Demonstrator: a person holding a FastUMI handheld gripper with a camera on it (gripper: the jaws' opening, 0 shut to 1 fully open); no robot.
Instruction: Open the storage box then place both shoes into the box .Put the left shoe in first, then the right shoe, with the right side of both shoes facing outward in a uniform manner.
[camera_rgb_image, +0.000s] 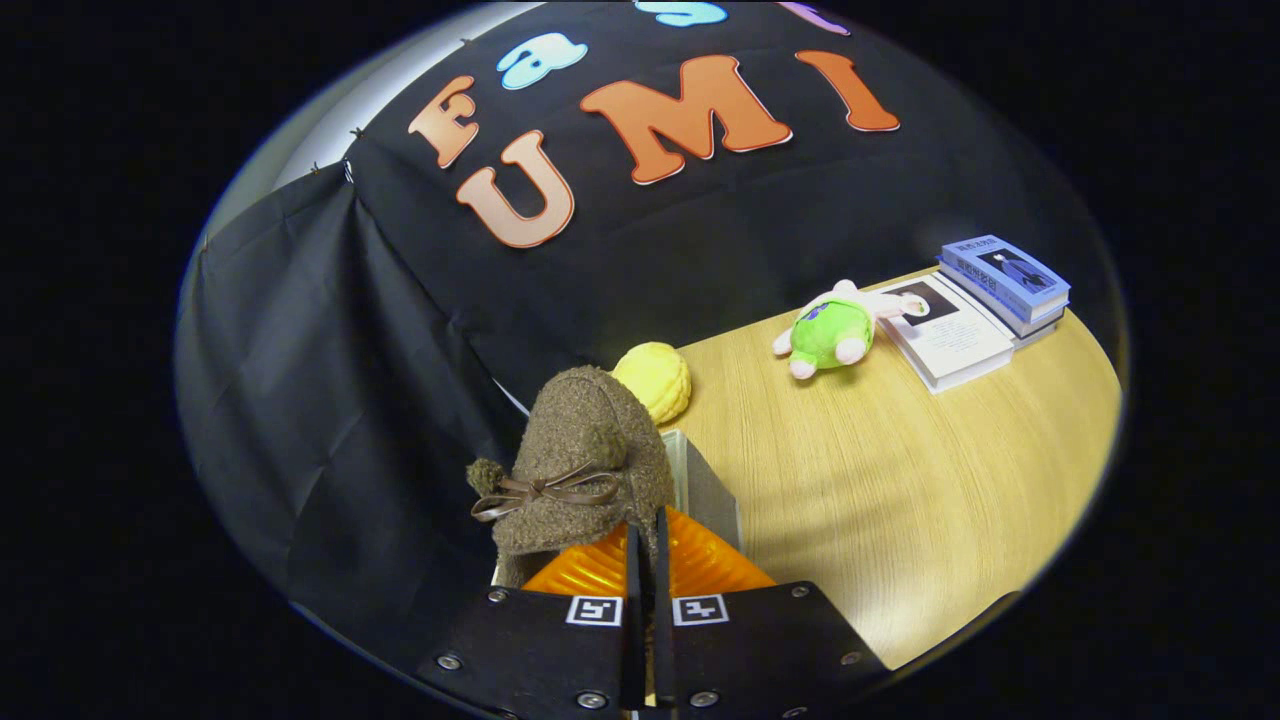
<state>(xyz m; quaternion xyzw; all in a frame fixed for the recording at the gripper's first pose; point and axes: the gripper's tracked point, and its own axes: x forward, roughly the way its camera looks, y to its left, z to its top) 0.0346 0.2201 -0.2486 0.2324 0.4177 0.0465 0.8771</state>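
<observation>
Shoe: a brown felt shoe (585, 450) with a small bow and a pompom hangs in the claw (647, 560); it sits just ahead of the fingers and a little to their left.
Claw state: the two fingers stand almost together, with only a thin slit between them, and they seem to pinch the rim of the shoe at its near edge. I judge it is clamped on the shoe.
Long axis: the shoe runs from the fingers away to the far side, toe end far and high, opening near the claw.
Box: the pale wall of the storage box (700, 485) shows directly behind and under the shoe, touching or nearly touching it; I cannot tell which.
Key relation: the shoe is above the box edge, so the coming move is probably a short lowering, not a long carry.
Which shoe: left or right cannot be told from here.
Orange part: a ribbed orange piece (700, 565) lies just beyond the fingers, under the shoe.
Surface: a wooden surface (900, 500) spreads to the right.
Other things: a yellow round toy (655, 380) just behind the shoe; a green plush toy (830, 335) and books (985, 300) far right, well apart.
</observation>
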